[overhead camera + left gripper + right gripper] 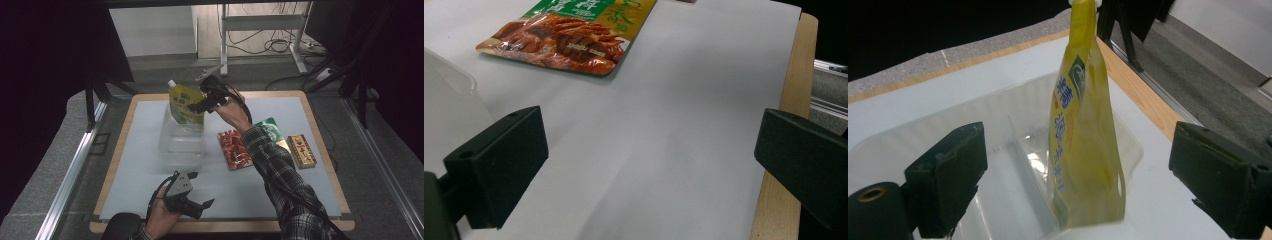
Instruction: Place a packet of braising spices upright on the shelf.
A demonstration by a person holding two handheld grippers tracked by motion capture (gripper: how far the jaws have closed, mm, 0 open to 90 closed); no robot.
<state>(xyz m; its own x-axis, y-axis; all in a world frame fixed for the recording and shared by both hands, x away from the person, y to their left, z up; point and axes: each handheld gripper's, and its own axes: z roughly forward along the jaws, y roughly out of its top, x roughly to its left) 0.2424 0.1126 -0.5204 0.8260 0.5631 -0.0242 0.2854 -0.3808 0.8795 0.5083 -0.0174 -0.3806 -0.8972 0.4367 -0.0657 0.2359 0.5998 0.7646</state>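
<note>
A yellow spouted pouch [185,102] stands upright in a clear plastic container [180,145] at the middle of the white mat. In the right gripper view the pouch [1083,135] sits just beside a divider inside the container [973,105]. My right gripper [198,106] hovers beside the pouch's upper part. Its jaws [1075,165] are wide open on either side of the pouch without touching it. My left gripper [202,190] is held near the mat's front edge, open and holding nothing [651,150].
A red snack packet [234,149], a green packet [270,131] and a red-and-gold box [301,150] lie right of the container. The red and green packet [569,42] lies ahead of the left gripper. The wooden table edge [781,150] frames the mat.
</note>
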